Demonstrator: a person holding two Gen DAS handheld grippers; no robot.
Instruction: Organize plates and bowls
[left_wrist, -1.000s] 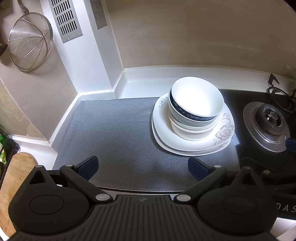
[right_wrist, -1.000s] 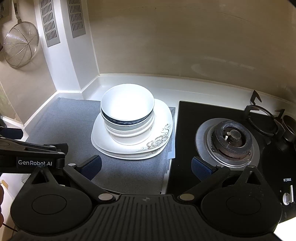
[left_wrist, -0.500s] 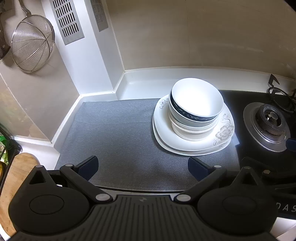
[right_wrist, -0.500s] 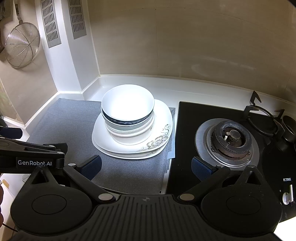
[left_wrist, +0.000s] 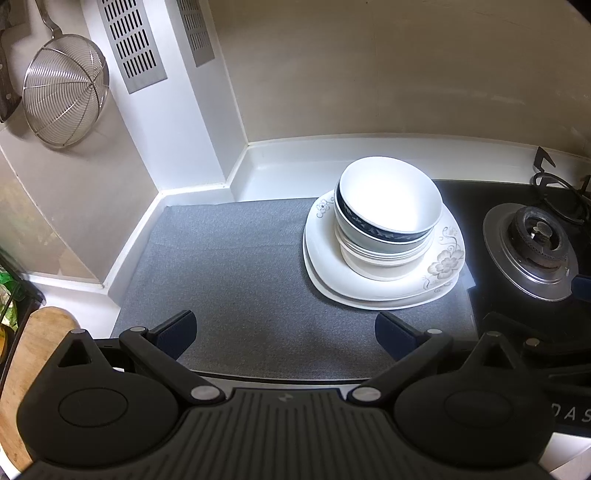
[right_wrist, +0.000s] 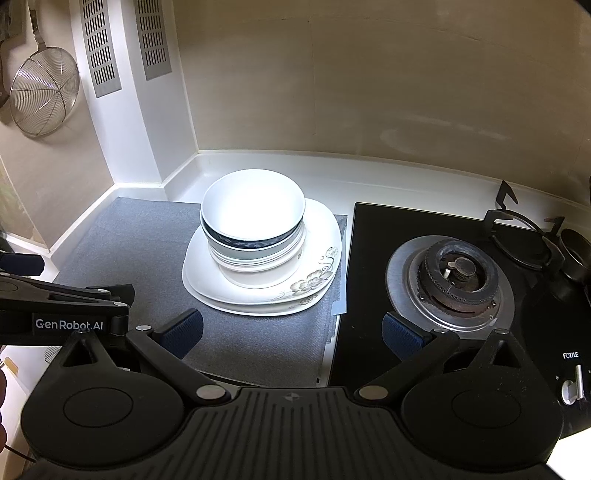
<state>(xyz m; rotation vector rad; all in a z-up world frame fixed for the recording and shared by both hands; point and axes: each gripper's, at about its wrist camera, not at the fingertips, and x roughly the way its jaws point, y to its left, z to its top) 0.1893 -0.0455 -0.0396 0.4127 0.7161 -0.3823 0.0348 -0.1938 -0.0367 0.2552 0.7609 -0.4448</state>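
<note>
Bowls (left_wrist: 388, 218) nested upright, openings up, on perhaps two plates (left_wrist: 384, 291)

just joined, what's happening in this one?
Nothing is being handled. The left hand-held gripper and right hand-held gripper are both open and empty, held above the near edge of the grey mat. The bowls sit nested on stacked white plates on that mat, beside the gas burner. Both grippers face the stack without touching it.
</note>
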